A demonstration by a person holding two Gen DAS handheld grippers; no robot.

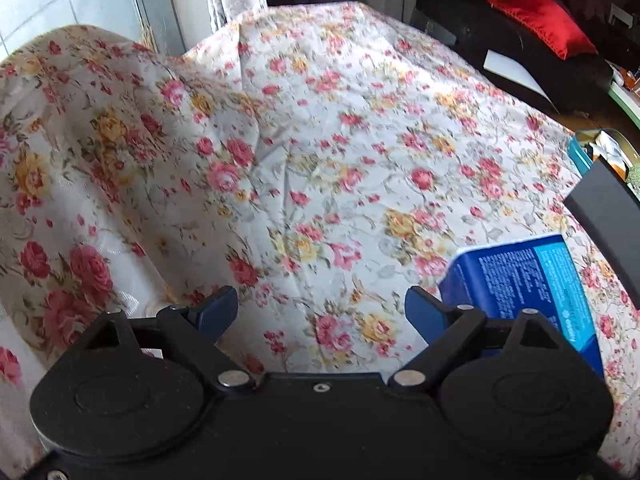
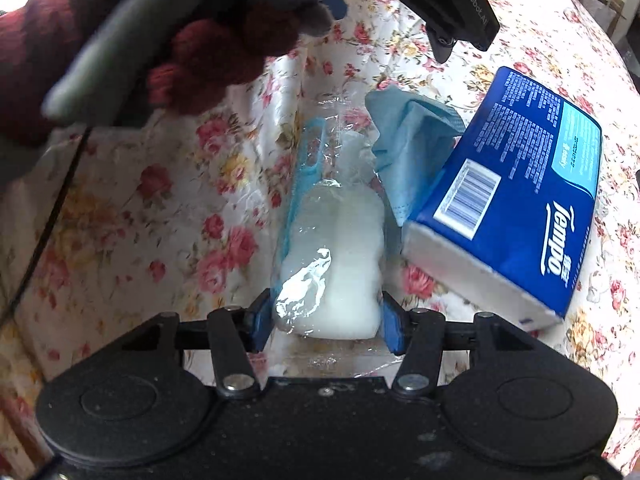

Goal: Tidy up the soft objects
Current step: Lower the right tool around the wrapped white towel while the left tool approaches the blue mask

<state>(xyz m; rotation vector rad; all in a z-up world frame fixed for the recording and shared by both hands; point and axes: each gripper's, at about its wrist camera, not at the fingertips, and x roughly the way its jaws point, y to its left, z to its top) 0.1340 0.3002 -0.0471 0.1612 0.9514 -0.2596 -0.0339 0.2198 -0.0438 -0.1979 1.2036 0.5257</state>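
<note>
Closest to the lens, the right gripper (image 2: 324,326) clamps a white sponge in clear plastic wrap (image 2: 332,264) lying on the floral tablecloth (image 2: 120,208), seemingly to lift it. Beside it sit a blue tissue pack (image 2: 516,200) and blue cloth (image 2: 412,140). The left gripper (image 1: 320,312) hovers, jaws spread, empty.

Glossy plastic wrap (image 2: 316,216); matt floral cloth (image 1: 320,120)

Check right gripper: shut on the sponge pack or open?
Shut on it: the right gripper has both blue pads against the bagged white sponge.
</note>
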